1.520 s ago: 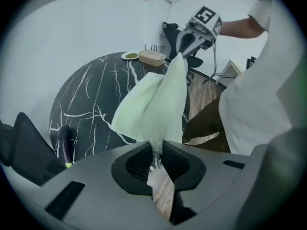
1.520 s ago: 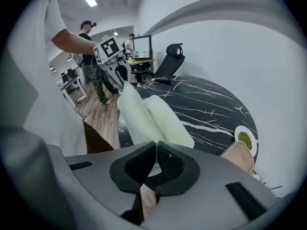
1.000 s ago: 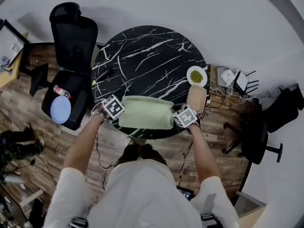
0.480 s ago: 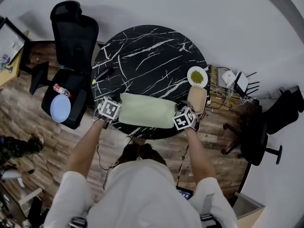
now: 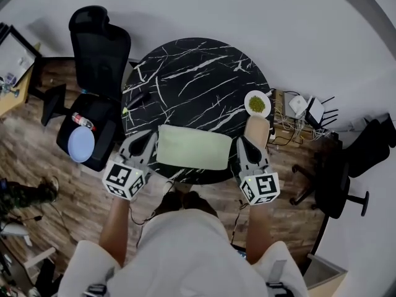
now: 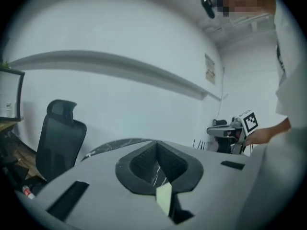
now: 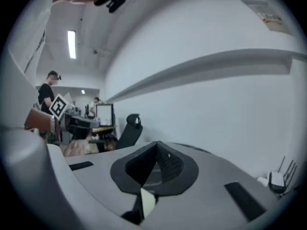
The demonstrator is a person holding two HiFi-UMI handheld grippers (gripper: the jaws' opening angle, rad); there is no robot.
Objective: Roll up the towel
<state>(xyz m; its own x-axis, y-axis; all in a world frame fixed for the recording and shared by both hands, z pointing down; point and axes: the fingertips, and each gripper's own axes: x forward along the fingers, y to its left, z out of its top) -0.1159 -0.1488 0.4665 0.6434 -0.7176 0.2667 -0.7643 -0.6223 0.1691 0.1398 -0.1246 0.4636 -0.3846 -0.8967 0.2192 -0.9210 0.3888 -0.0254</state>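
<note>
Head view first: the pale green folded towel (image 5: 195, 147) lies flat on the near edge of the round black white-veined marble surface (image 5: 198, 73), unrolled. The left tool (image 5: 146, 140) hangs over the surface's near-left rim and the right tool (image 5: 242, 142) over its near-right rim, the towel between them and neither one touching it. At the surface's right rim sit a small white bowl (image 5: 257, 103) of green bits and a tan oval board (image 5: 256, 130); a black high-backed office chair (image 5: 99, 48) stands off its left side. Over to the left tool view: the left tool (image 6: 157, 152) has just been closing and its dark ribbed jaws now meet tip to tip, nothing caught between them, only a sliver of green towel (image 6: 164, 199) showing through the gap below, down on the surface. Right tool view: same story, the right tool (image 7: 156, 152) has just been closing too, jaws together and empty, a pale strip of towel (image 7: 147, 202) beneath.
</note>
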